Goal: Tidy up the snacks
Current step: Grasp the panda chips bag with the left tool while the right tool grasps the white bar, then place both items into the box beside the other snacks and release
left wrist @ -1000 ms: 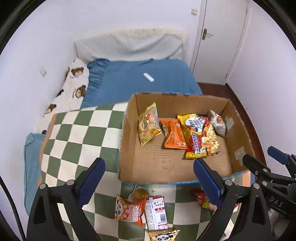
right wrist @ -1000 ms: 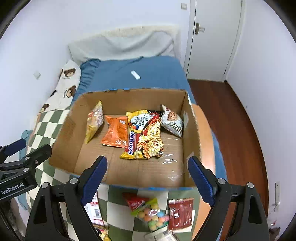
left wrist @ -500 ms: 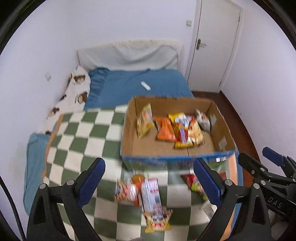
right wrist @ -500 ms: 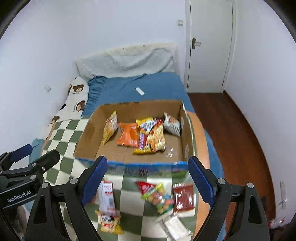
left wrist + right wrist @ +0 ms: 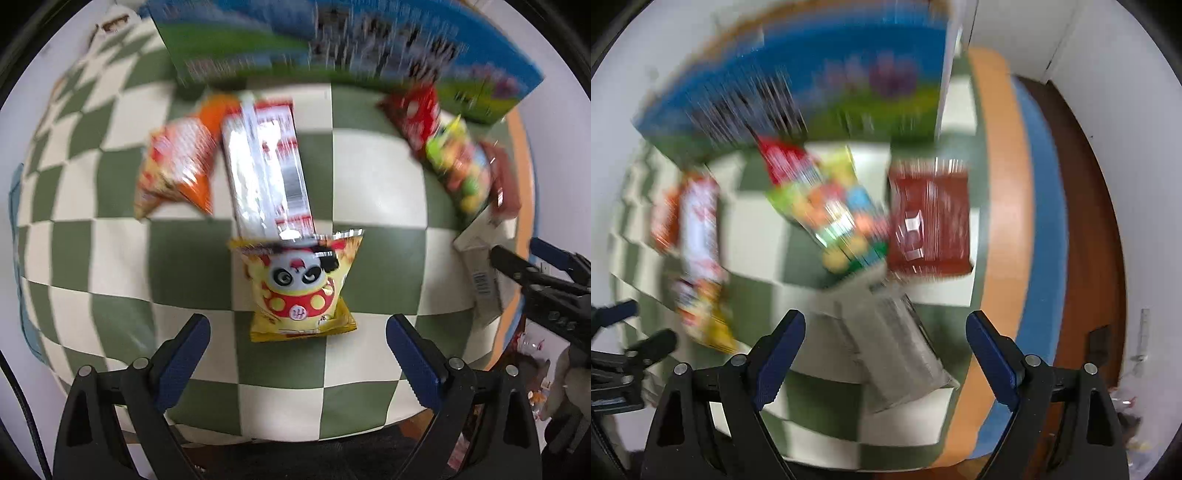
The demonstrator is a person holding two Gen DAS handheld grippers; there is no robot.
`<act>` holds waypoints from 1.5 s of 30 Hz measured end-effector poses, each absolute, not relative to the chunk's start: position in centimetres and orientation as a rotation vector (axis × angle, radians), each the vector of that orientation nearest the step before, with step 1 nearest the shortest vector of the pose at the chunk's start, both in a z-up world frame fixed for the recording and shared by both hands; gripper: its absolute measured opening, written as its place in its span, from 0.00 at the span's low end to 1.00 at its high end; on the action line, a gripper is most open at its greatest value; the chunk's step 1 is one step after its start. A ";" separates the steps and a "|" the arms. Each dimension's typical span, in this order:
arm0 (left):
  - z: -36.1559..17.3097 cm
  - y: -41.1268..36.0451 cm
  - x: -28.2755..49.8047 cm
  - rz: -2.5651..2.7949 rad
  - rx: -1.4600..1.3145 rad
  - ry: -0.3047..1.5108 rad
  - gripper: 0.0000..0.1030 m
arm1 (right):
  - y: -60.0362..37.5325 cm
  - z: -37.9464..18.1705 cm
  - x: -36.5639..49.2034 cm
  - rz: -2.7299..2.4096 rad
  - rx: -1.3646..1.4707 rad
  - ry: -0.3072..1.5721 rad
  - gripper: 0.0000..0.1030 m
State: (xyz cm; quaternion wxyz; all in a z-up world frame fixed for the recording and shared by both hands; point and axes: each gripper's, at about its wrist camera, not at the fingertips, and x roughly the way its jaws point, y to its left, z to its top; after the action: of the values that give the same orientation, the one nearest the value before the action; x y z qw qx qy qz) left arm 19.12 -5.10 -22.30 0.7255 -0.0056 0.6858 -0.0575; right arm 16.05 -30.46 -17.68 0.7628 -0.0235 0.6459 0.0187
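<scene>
Loose snacks lie on a green-and-white checked blanket (image 5: 369, 177) in front of a printed cardboard box (image 5: 332, 48). My left gripper (image 5: 297, 349) is open and empty, just above a yellow panda packet (image 5: 299, 284). Beyond it lie a silver-and-red packet (image 5: 266, 166) and an orange packet (image 5: 177, 166). My right gripper (image 5: 884, 347) is open and empty, over a grey-white packet (image 5: 897, 350). Ahead of it lie a colourful candy bag (image 5: 831, 214) and a dark red packet (image 5: 929, 229). The right wrist view is blurred.
The box wall (image 5: 812, 96) stands close behind the snacks. The blanket's orange border (image 5: 1004, 184) and the bed edge run along the right, with wooden floor (image 5: 1086, 221) beyond. The right gripper shows at the right of the left wrist view (image 5: 546, 280).
Both grippers have dropped and tilted down from high above the box to close over the loose snacks in front of it. The box's inside is now out of view.
</scene>
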 end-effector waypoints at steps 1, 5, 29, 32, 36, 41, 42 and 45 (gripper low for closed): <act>-22.8 -5.3 19.1 -0.124 -0.007 1.520 0.95 | -30.3 -18.8 16.1 0.057 -0.065 1.428 0.72; -24.1 -5.7 19.3 -0.127 -0.018 1.539 0.95 | -29.9 -21.1 15.3 0.042 -0.022 1.486 0.55; -19.3 -9.3 18.8 -0.197 -0.057 1.430 0.40 | -28.4 -20.0 10.4 0.066 0.212 1.477 0.62; -14.9 -9.1 19.6 -0.234 -0.115 1.369 0.40 | -28.4 -16.6 10.8 0.105 0.278 1.423 0.62; -9.2 -8.4 23.5 -0.259 -0.172 1.284 0.40 | -28.0 -11.0 13.3 0.164 0.334 1.326 0.62; -5.5 -4.3 31.9 -0.215 -0.163 1.225 0.40 | -26.1 -5.4 19.7 0.206 0.335 1.209 0.62; -5.3 -4.1 33.8 -0.196 -0.154 1.226 0.40 | -25.7 -5.0 21.0 0.205 0.334 1.195 0.62; -6.2 -2.5 39.3 -0.150 -0.136 1.273 0.40 | -24.1 -4.6 25.7 0.199 0.332 1.173 0.62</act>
State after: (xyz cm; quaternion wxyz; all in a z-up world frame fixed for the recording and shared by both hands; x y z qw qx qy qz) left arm 39.28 -2.55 -6.19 0.7994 -0.0635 0.5934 -0.0698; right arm 25.67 -24.15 -4.58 0.8152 0.1554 0.5501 0.0931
